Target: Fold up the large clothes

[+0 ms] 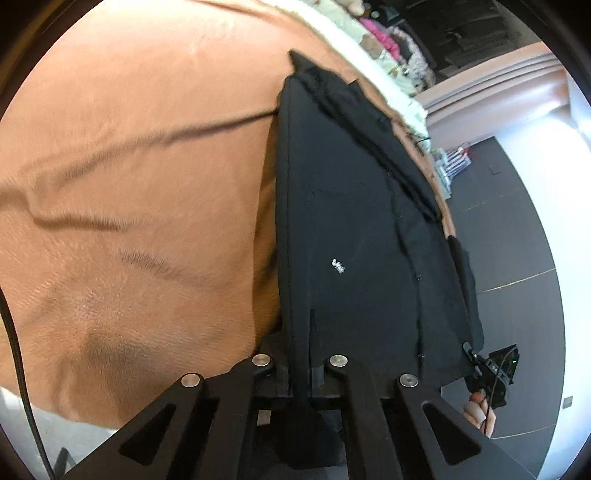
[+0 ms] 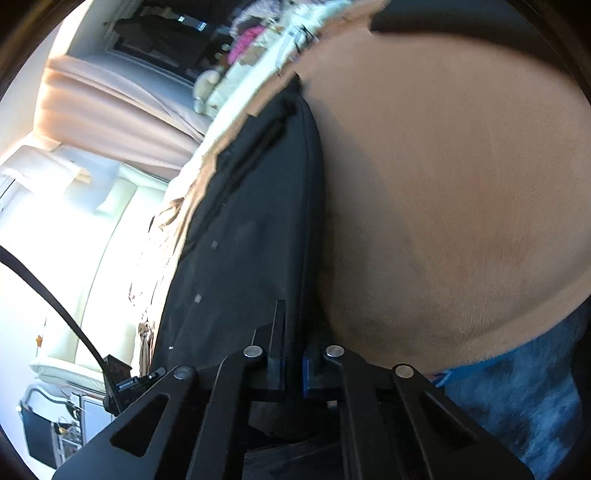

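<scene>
A large black garment [image 1: 351, 221] with a small white logo is stretched taut above an orange-brown blanket [image 1: 129, 166]. My left gripper [image 1: 301, 354] is shut on one edge of the garment near the bottom of the left wrist view. My right gripper [image 2: 293, 354] is shut on another edge of the same black garment [image 2: 251, 229], which runs away from its fingers over the blanket [image 2: 461, 184]. The other gripper [image 1: 495, 369] shows at the garment's far corner in the left wrist view, and likewise in the right wrist view [image 2: 122, 380].
The blanket covers a bed. A heap of pink and light clothes [image 1: 384, 33] lies at its far end. Dark floor [image 1: 517, 240] lies to one side. A white sofa [image 2: 92, 277] and a pale curtain [image 2: 122, 96] stand beyond the bed edge. A blue fabric [image 2: 517, 398] lies nearby.
</scene>
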`<action>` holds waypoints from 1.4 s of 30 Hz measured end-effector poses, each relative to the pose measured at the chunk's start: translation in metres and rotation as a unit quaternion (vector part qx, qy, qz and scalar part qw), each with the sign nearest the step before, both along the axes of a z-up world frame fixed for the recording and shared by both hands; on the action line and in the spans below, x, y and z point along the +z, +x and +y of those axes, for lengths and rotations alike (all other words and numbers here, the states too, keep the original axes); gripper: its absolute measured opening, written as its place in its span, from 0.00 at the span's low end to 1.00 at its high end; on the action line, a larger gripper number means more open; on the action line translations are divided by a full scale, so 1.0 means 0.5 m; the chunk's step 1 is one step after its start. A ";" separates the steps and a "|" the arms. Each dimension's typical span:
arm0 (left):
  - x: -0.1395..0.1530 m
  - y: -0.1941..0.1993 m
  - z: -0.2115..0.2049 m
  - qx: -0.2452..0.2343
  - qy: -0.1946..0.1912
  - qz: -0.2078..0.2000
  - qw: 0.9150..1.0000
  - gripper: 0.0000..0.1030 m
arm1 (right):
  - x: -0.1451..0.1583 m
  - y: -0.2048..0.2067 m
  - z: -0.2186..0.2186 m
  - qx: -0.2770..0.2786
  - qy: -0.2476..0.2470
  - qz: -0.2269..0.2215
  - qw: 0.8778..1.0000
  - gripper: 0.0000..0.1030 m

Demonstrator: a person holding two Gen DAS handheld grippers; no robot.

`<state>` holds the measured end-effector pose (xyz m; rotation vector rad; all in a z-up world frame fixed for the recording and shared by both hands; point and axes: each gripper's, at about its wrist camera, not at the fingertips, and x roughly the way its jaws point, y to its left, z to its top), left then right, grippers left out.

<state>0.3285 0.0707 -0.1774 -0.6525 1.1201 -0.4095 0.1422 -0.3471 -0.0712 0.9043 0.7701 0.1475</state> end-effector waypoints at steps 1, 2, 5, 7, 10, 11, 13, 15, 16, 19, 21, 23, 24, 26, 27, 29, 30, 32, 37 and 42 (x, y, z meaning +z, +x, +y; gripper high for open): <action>0.015 -0.006 0.001 -0.001 -0.002 -0.008 1.000 0.01 | 0.020 -0.006 0.005 -0.004 -0.006 -0.010 1.000 0.01; 0.024 -0.012 0.002 -0.003 -0.004 -0.013 1.000 0.01 | 0.030 -0.012 0.007 -0.005 -0.009 -0.015 1.000 0.01; 0.064 -0.030 0.009 -0.007 -0.011 -0.032 0.999 0.01 | 0.074 -0.036 0.017 -0.004 -0.021 -0.036 0.999 0.01; 0.087 -0.052 0.022 -0.002 -0.023 -0.037 0.999 0.01 | 0.096 -0.055 0.025 0.001 -0.028 -0.049 0.998 0.01; 0.123 -0.086 0.032 0.003 -0.020 -0.049 0.999 0.01 | 0.122 -0.089 0.041 0.006 -0.032 -0.061 0.998 0.01; 0.133 -0.102 0.033 0.003 -0.021 -0.054 0.998 0.01 | 0.125 -0.101 0.041 0.007 -0.033 -0.064 0.997 0.01; 0.155 -0.133 0.034 0.001 -0.022 -0.066 0.998 0.01 | 0.137 -0.125 0.051 0.012 -0.036 -0.074 0.997 0.01; 0.178 -0.155 0.033 0.002 -0.021 -0.076 0.997 0.01 | 0.146 -0.155 0.057 0.016 -0.042 -0.082 0.996 0.01; 0.184 -0.169 0.036 0.003 -0.022 -0.080 0.997 0.01 | 0.145 -0.166 0.061 0.017 -0.042 -0.086 0.995 0.01; 0.198 -0.205 0.043 0.007 -0.029 -0.090 0.995 0.01 | 0.151 -0.198 0.063 0.022 -0.042 -0.098 0.994 0.01; 0.202 -0.230 0.051 0.009 -0.031 -0.093 0.995 0.01 | 0.152 -0.234 0.068 0.023 -0.044 -0.103 0.993 0.01; 0.205 -0.256 0.055 0.013 -0.035 -0.096 0.995 0.01 | 0.149 -0.253 0.067 0.027 -0.044 -0.106 0.993 0.01; 0.207 -0.266 0.057 0.014 -0.037 -0.097 0.994 0.01 | 0.151 -0.266 0.065 0.029 -0.045 -0.107 0.993 0.01; 0.209 -0.290 0.068 0.016 -0.040 -0.101 0.994 0.01 | 0.151 -0.289 0.068 0.035 -0.049 -0.110 0.992 0.01; 0.213 -0.305 0.074 0.017 -0.041 -0.104 0.994 0.01 | 0.153 -0.294 0.066 0.036 -0.048 -0.111 0.992 0.01; 0.221 -0.324 0.078 0.018 -0.042 -0.108 0.993 0.01 | 0.158 -0.310 0.065 0.041 -0.050 -0.113 0.991 0.01; 0.225 -0.334 0.078 0.017 -0.043 -0.109 0.993 0.01 | 0.159 -0.315 0.062 0.045 -0.043 -0.112 0.992 0.01; 0.233 -0.362 0.080 0.011 -0.049 -0.110 0.993 0.01 | 0.165 -0.337 0.050 0.051 -0.031 -0.114 0.992 0.01; 0.242 -0.419 0.092 0.011 -0.036 -0.103 0.994 0.01 | 0.175 -0.370 0.036 0.060 -0.039 -0.115 0.991 0.01; 0.251 -0.402 0.094 0.022 -0.033 -0.104 0.994 0.01 | 0.179 -0.353 0.021 0.057 -0.043 -0.111 0.991 0.01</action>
